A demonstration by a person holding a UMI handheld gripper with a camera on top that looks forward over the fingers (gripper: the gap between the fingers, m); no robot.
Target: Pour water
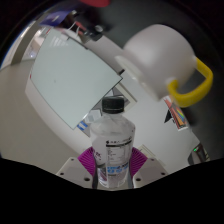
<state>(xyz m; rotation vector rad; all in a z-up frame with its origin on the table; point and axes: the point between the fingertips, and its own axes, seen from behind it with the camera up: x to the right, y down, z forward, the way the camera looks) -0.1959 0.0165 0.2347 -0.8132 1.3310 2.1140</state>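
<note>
A clear plastic water bottle [112, 140] with a black cap and a white label stands upright between my fingers. The purple pads [91, 160] press on both sides of its lower body, so my gripper [113, 166] is shut on it. Beyond the bottle, to the right, stands a large white pitcher [160, 55] with a yellow handle [188, 88]. The bottle's cap is on.
A large white box-like appliance [70, 85] with a flat tilted top sits behind the bottle to the left. A small labelled carton [180, 115] lies to the right, below the pitcher. Dark objects stand at the far back.
</note>
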